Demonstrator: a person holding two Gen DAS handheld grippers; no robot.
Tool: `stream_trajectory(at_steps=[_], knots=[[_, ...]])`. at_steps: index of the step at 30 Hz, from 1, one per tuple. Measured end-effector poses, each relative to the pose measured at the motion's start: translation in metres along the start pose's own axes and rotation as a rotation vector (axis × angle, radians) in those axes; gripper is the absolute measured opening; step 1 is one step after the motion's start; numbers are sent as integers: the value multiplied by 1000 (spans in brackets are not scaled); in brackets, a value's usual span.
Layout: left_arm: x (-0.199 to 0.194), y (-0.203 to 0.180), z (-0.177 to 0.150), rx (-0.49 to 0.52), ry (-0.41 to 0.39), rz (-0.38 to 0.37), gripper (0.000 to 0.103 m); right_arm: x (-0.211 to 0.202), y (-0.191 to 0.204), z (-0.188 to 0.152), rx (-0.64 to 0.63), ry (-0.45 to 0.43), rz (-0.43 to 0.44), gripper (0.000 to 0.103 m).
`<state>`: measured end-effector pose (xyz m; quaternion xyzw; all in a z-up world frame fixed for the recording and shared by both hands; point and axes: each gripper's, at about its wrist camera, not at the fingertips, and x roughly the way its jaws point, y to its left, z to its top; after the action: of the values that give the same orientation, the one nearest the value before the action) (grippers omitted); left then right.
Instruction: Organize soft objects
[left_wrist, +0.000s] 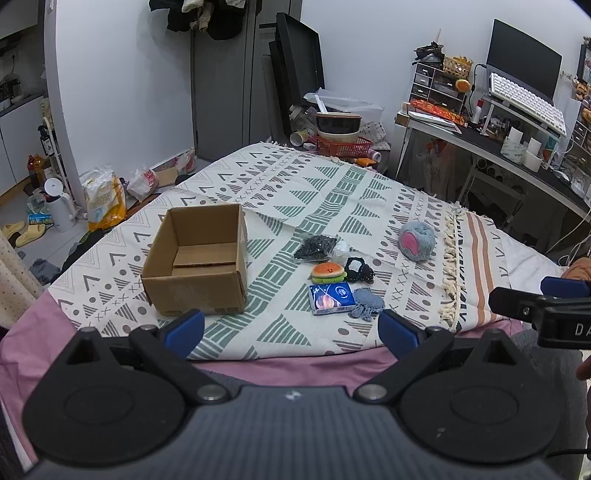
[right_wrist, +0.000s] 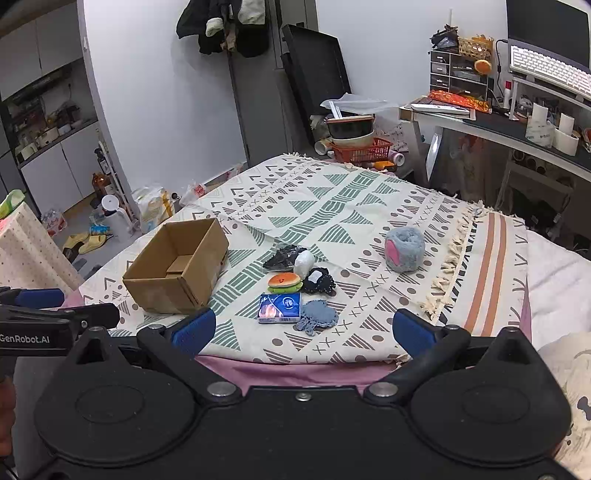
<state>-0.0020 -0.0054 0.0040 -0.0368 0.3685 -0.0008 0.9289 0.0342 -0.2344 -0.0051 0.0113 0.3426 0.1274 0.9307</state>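
An open, empty cardboard box (left_wrist: 197, 258) (right_wrist: 177, 264) stands on the patterned blanket (left_wrist: 332, 192) (right_wrist: 332, 206). To its right lie a burger plush (left_wrist: 328, 272) (right_wrist: 284, 282), a blue tissue pack (left_wrist: 331, 298) (right_wrist: 279, 308), a blue knitted jellyfish (left_wrist: 367, 303) (right_wrist: 318, 315), a black pouch (left_wrist: 358, 269) (right_wrist: 320, 280), a black bag (left_wrist: 314, 246) (right_wrist: 282, 255) and a grey-pink fluffy toy (left_wrist: 417, 240) (right_wrist: 404, 248). My left gripper (left_wrist: 291, 328) is open and empty at the near edge. My right gripper (right_wrist: 303, 328) is open and empty too.
The bed's pink sheet (left_wrist: 280, 365) shows at the near edge. A desk (left_wrist: 517, 147) with a keyboard and monitor stands at the right. A red basket with bowls (left_wrist: 341, 142) sits beyond the bed. Bags and slippers lie on the floor at left.
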Motion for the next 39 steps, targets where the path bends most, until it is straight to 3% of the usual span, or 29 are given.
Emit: stream_trajectory(at_steps=[39], knots=[[-9, 9, 10, -10, -17, -3, 100, -6, -4, 5, 13, -18, -29, 103]])
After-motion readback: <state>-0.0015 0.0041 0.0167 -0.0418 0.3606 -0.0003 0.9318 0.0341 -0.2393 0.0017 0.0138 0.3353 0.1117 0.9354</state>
